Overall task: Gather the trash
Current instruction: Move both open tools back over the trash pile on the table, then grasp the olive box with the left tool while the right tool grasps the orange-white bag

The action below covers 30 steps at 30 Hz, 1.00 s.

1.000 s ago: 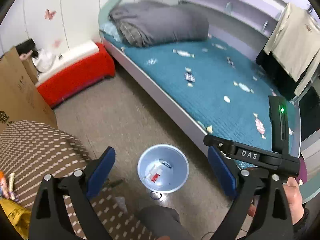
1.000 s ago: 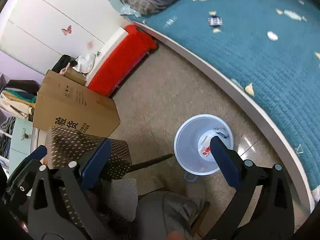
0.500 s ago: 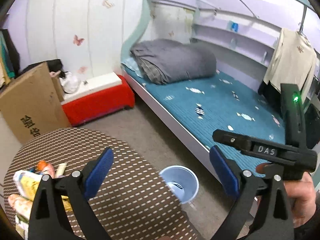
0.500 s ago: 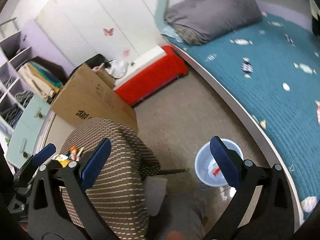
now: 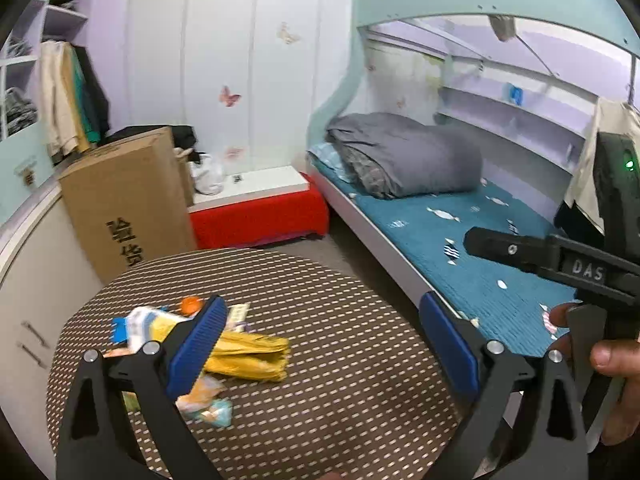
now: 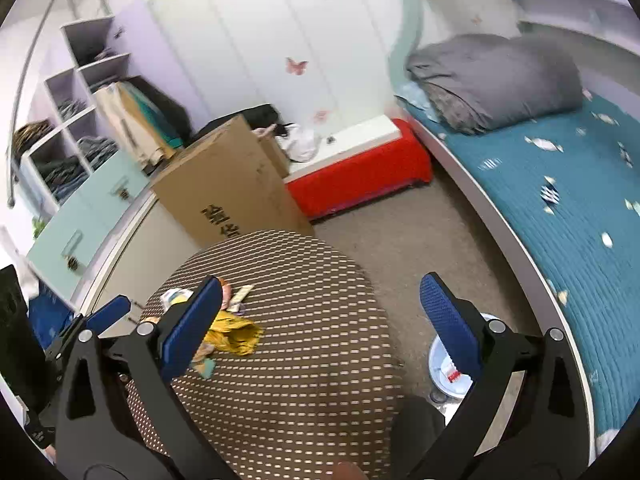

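Observation:
A pile of trash lies on the left part of a round brown dotted table [image 5: 328, 360]: a crumpled yellow wrapper [image 5: 250, 356], a white and blue packet [image 5: 138, 322], an orange bit [image 5: 190, 304] and small pale wrappers [image 5: 208, 404]. The yellow wrapper [image 6: 232, 334] also shows in the right wrist view on the table [image 6: 304, 352]. My left gripper [image 5: 324, 344] is open and empty above the table, just right of the pile. My right gripper [image 6: 324, 320] is open and empty, above the table. A pale blue bin [image 6: 444, 372] with scraps inside stands on the floor, partly hidden by the right finger.
A big cardboard box [image 5: 124, 200] stands behind the table beside a red bench [image 5: 260, 216]. A bed with a teal cover [image 5: 460, 248] and grey quilt [image 5: 404, 156] runs along the right. White cabinets [image 6: 88, 220] and open shelves line the left. Grey floor [image 6: 404, 240] lies between.
Both grippers have swung up and left from over the bin on the floor to over the table. The trash pile has come into view. Both jaws stayed open.

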Each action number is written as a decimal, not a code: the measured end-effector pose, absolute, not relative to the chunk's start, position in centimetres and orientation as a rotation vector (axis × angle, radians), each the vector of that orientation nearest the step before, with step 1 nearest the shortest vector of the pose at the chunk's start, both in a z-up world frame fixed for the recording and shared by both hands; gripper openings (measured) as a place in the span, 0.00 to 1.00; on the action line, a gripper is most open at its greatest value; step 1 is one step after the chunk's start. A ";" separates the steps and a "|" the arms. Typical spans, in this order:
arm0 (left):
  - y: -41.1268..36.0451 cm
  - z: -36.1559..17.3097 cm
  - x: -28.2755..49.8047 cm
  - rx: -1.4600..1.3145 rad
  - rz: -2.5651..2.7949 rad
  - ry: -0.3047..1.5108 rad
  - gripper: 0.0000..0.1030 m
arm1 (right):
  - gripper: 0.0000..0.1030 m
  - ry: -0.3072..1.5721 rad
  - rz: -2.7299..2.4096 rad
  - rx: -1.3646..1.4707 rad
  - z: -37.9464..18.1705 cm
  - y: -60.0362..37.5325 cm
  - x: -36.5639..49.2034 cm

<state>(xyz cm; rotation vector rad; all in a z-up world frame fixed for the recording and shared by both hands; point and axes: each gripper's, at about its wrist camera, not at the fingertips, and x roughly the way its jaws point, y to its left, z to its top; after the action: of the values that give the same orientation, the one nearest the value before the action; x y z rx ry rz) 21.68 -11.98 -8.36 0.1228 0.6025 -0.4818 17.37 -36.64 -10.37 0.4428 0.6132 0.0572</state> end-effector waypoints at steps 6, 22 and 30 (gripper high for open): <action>-6.6 -8.3 20.4 0.080 -0.406 0.593 0.92 | 0.94 0.592 0.129 0.355 -8.8 -31.6 17.8; 8.0 -12.4 20.6 0.019 -0.148 0.643 0.92 | 0.94 0.694 0.392 0.071 -11.5 -17.9 21.7; 11.5 -16.2 22.7 0.030 -0.115 0.720 0.92 | 0.94 0.775 0.484 -0.039 -14.7 -13.4 24.7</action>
<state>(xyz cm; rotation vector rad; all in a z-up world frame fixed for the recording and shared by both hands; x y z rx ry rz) 22.68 11.50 -16.17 0.0303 0.7203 -0.1147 24.72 -13.42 -14.70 -0.0387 0.7750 0.4836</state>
